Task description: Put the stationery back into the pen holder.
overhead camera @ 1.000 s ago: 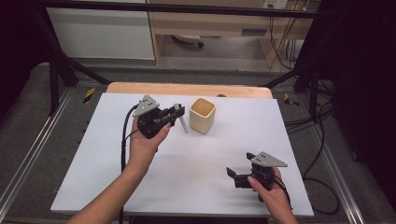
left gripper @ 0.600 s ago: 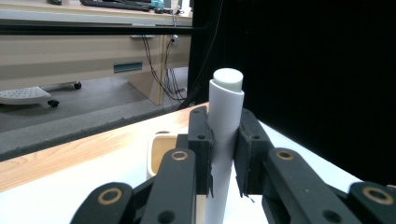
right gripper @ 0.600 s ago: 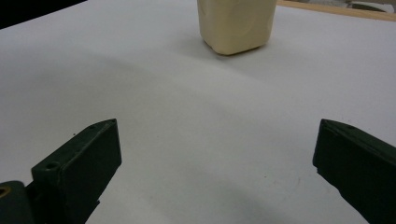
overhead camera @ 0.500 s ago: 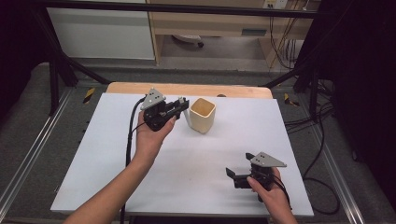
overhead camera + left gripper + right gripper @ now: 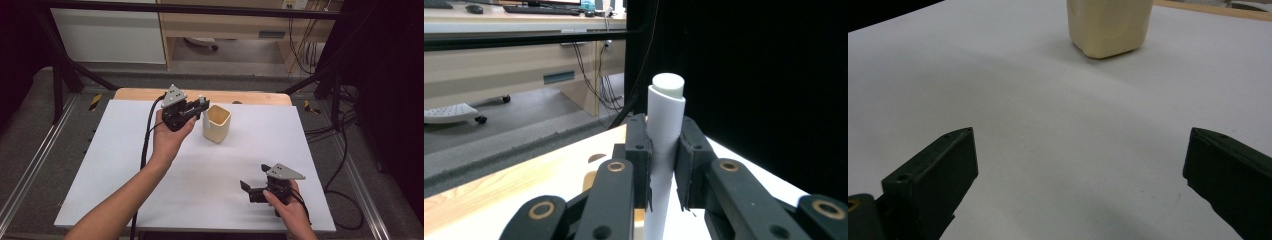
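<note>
We see a white table (image 5: 150, 200) (black curtains at 3 o'clock); left gripper (image 5: 663, 150) squeezes a white tube (image 5: 664, 125), right gripper (image 5: 1078, 170) gapes wide.

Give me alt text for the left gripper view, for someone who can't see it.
Two black jaws of the left gripper clamp an upright white tube with a pale cap. Behind it lie a wooden table edge, grey floor and a desk; the right side is dark.
</note>
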Tool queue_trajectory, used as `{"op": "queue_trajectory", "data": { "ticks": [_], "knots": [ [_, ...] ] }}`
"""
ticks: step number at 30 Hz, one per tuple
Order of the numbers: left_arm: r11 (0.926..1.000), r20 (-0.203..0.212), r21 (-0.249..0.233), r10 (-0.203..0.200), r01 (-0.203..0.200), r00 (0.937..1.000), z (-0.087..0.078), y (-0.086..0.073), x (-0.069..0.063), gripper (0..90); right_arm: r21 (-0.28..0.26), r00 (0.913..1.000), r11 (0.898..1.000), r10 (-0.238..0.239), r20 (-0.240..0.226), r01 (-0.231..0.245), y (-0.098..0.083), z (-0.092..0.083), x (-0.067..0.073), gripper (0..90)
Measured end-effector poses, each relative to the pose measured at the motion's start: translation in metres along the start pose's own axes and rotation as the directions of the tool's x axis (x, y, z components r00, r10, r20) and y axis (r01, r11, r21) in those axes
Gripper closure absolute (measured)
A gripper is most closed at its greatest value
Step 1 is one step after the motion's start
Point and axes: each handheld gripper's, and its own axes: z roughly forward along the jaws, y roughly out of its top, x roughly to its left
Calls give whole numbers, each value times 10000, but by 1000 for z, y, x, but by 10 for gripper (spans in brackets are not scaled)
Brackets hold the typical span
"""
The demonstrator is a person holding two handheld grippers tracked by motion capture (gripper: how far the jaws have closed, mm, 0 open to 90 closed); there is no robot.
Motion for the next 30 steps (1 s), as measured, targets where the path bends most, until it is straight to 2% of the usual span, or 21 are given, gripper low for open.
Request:
{"op": "queue_trajectory", "data": {
  "ticks": [10, 15, 20, 25, 30],
  "knots": [
    [9999, -299, -92, 67, -70, 9995, 15, 10, 5, 787, 31, 10000, 10000, 6, -51, -6, 0, 0, 1, 19],
    [9996, -434, -199, -184, 175, 9989, 22, 13, 11, 787, 51, 10000, 10000, 25, -84, -25, 0, 0, 1, 19],
    [9999, -807, -134, -38, 28, 9967, 27, 12, 18, 787, 69, 9999, 10000, 34, -99, -33, 0, 1, 3, 19],
    [9998, -1065, -174, -127, 110, 9942, 30, 11, 24, 787, 62, 10000, 10000, -31, -87, 32, 0, 1, 3, 18],
    [9997, -1114, -217, -108, 85, 9937, 33, 12, 23, 787, 34, 10000, 10000, -2, -99, 2, 0, 1, 3, 18]
  ]
}}
